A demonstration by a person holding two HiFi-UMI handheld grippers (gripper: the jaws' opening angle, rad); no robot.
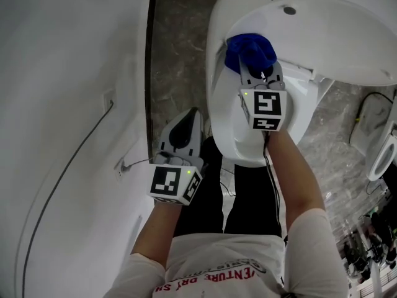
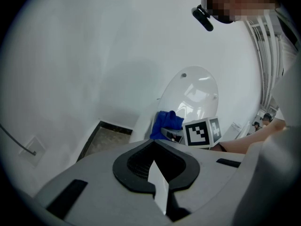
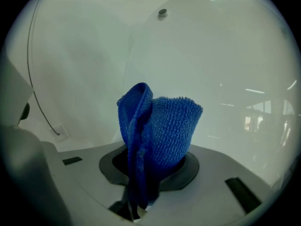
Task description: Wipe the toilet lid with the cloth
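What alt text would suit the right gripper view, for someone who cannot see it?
The right gripper clamps a bunched blue cloth, held up before the glossy white toilet lid. A white wall lies to the left.

Right gripper extended, jaws clamping cloth; left gripper held back, jaws together.

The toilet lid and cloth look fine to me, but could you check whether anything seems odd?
Nothing stands out. The toilet lid is raised and unmarked, and the blue cloth is bunched in the fingers of the right gripper beside it.
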